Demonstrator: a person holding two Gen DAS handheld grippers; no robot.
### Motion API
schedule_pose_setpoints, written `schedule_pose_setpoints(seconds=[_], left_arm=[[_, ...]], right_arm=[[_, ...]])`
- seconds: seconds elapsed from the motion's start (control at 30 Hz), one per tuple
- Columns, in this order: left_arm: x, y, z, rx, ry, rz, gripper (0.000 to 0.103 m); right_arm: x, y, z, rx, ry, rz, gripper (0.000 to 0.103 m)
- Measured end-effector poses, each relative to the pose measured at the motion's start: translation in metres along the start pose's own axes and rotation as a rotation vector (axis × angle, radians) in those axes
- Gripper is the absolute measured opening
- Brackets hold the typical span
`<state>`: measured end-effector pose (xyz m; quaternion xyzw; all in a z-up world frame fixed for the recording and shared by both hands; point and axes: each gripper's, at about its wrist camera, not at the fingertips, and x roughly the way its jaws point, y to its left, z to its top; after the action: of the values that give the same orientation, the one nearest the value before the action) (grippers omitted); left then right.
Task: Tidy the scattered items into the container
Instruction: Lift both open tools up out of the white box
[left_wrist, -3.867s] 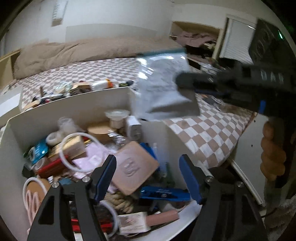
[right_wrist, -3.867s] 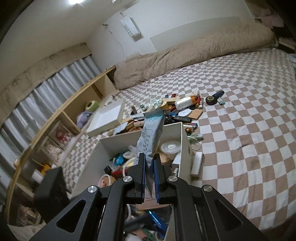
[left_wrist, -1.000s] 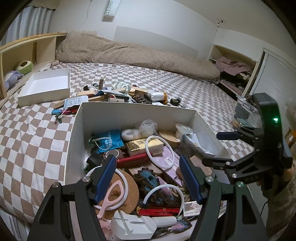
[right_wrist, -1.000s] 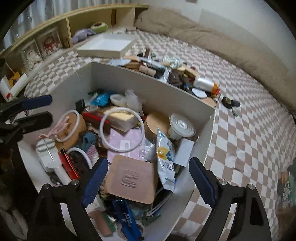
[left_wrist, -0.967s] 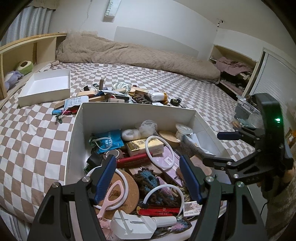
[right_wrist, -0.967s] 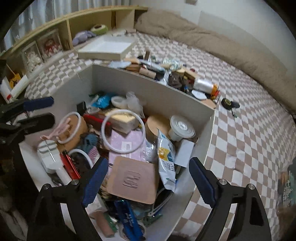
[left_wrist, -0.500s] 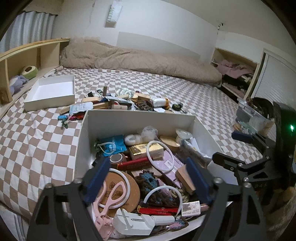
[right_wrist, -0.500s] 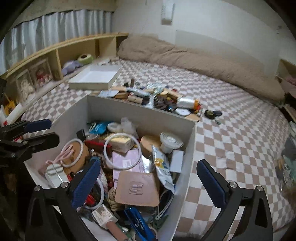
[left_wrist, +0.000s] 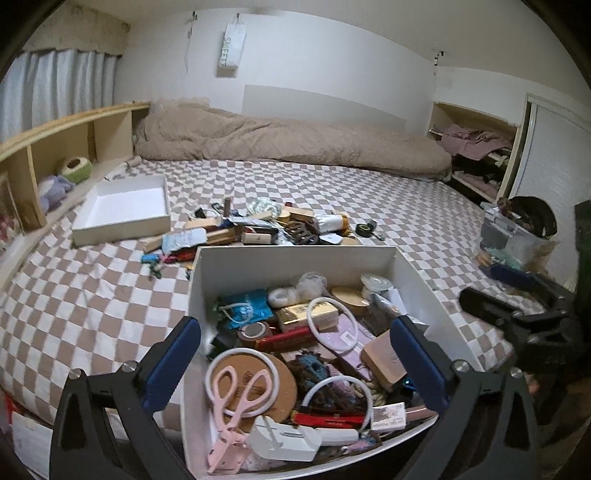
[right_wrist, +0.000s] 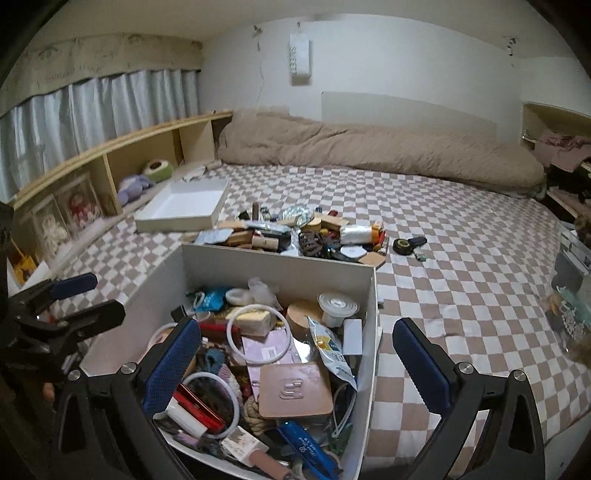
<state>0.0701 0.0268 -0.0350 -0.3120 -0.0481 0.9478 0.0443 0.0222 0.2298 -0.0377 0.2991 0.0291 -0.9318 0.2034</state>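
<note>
- Checkered brown-and-white bed (left_wrist: 92, 295) fills the room, a tan duvet (right_wrist: 369, 147) along the wall
- White hanging bag (right_wrist: 298, 55) on the wall carries vertical lettering that seems to read "SWEET"
- White container (left_wrist: 295, 258) sits at the near bed edge, crammed with pink scissors (left_wrist: 236, 391), white rings, a tan case (right_wrist: 293, 387)
- Scattered items (right_wrist: 295, 232) lie heaped just behind it
- Left gripper (left_wrist: 295, 365) is opening, nothing between its jaws
- Right gripper (right_wrist: 295, 365) is spread wide, empty

Two white boxes are sitting on the bed (left_wrist: 92, 288): a full box (left_wrist: 295, 266) nearest, an empty tray (left_wrist: 122, 218) beyond. Three white rings (left_wrist: 332, 325) and one pink scissors (left_wrist: 232, 398) are lying in the full box.
</note>
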Motion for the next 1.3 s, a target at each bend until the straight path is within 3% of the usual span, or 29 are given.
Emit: schedule_pose_setpoints(seconds=[0.53, 1.3], left_arm=[[-0.022, 0.002, 0.000, 0.024, -0.043, 0.078, 0.103], [-0.034, 0.008, -0.015, 0.005, -0.057, 0.072, 0.103]], right_arm=[[-0.029, -0.003, -0.011, 0.024, -0.107, -0.068, 0.103], [-0.031, -0.003, -0.027, 0.024, -0.105, -0.107, 0.103]])
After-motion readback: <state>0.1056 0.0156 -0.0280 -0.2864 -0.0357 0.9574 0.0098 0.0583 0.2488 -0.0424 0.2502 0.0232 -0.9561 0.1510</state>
